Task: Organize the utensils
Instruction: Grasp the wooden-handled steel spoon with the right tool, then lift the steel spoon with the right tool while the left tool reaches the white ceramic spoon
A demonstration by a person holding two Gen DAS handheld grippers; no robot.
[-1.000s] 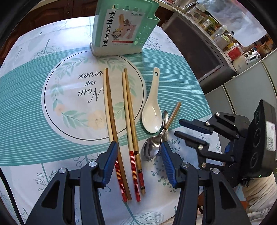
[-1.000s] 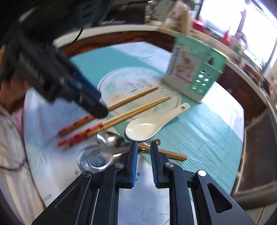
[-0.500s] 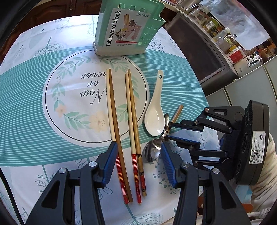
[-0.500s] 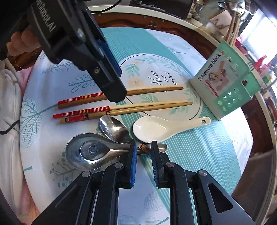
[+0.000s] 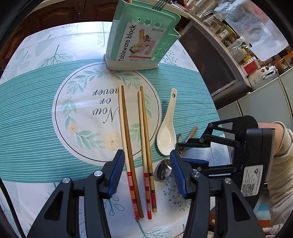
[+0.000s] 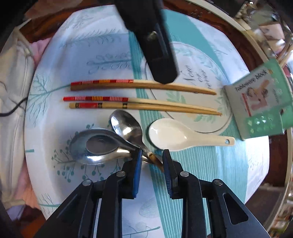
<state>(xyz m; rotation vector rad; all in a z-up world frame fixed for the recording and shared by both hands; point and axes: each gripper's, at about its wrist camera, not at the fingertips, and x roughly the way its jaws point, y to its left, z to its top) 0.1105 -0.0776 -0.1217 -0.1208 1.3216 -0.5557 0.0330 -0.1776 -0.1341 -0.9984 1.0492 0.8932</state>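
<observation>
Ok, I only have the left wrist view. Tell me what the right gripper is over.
Observer: The right gripper straddles the wood-handled metal spoon; its jaws have just been opening, pads not pressing.
Operator: Report anything hidden beside it.
Observer: A second, wider metal spoon lies alongside, its handle crossing under the first.
Operator: Give me the left gripper from there.
Observer: Only one dark finger shows, above the chopsticks.

The left gripper (image 5: 147, 170) hides the steel spoons' handles; forks (image 5: 161, 4) in the tableware block (image 5: 141, 36) are cut off at the top edge.
</observation>
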